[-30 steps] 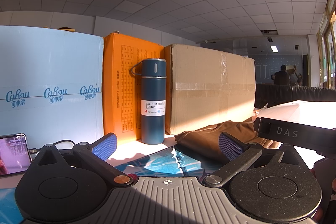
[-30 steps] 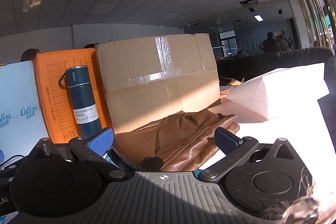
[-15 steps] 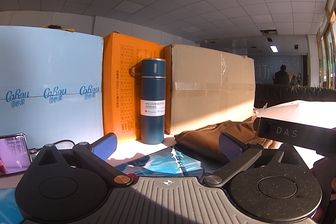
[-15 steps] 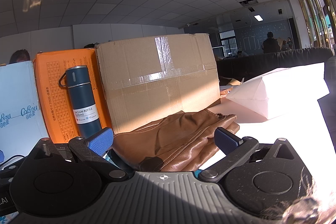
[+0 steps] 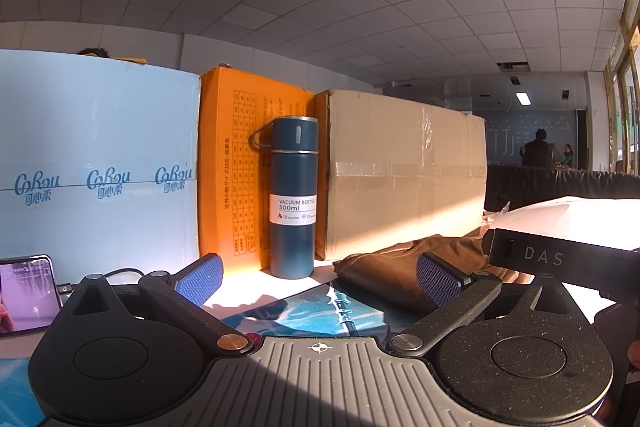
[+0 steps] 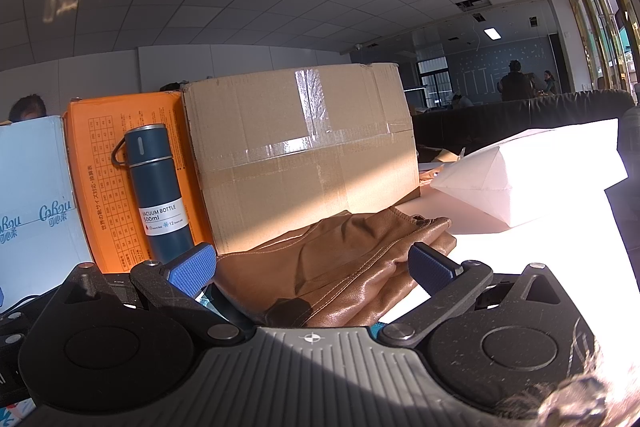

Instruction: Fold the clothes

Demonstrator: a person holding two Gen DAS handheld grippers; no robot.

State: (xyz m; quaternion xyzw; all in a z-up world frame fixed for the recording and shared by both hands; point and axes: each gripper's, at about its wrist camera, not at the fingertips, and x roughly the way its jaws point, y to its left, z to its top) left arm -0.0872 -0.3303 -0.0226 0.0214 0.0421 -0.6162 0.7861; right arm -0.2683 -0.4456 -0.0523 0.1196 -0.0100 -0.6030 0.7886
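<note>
Both tongs (image 5: 319, 277) (image 6: 312, 270) gape empty; flask (image 5: 293, 197) reads "VACUUM BOTTLE 500ml", smaller print illegible.

The garment (image 6: 344, 267) is glowing tan-brown with paler stitching. The vacuum bottle (image 5: 292, 203) is showing deep teal with a white label. Behind it an orange box (image 5: 240, 171) is carrying a printed grid, beside a pale blue box (image 5: 96, 155) with teal lettering and a plain brown carton (image 6: 304, 155). Both tongs are wearing textured blue pads (image 6: 192, 269).
</note>
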